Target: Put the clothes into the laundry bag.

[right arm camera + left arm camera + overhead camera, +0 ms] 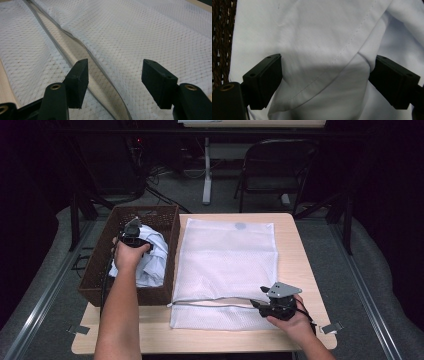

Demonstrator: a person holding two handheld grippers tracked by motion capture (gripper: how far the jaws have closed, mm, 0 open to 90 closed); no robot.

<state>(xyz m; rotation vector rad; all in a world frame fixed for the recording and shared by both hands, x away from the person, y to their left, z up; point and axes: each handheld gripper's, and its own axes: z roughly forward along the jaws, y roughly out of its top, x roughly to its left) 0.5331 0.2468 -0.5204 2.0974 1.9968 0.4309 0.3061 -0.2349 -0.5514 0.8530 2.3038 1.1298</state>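
The left gripper is holding its jaws spread wide over the crumpled white cotton garment, a stitched fold of the cloth bulging up between them; the inner faces are lying just beside the fabric without pinching it, so the jaws are released. In the high view the left gripper is pointing down into the dark brown woven rectangular basket, where the garment is lying heaped against the side next to the bag. The basket is sitting on the left part of the light wooden bench.

The right gripper is also keeping its jaws apart, released, hovering just above the white mesh zippered laundry bag. The grey-edged opening of the bag is running diagonally between and past the jaws, with a gap showing the lower layer. In the high view the right gripper is sitting at the near right corner of the bag, which is lying flat on the bench, touching the basket's right side.
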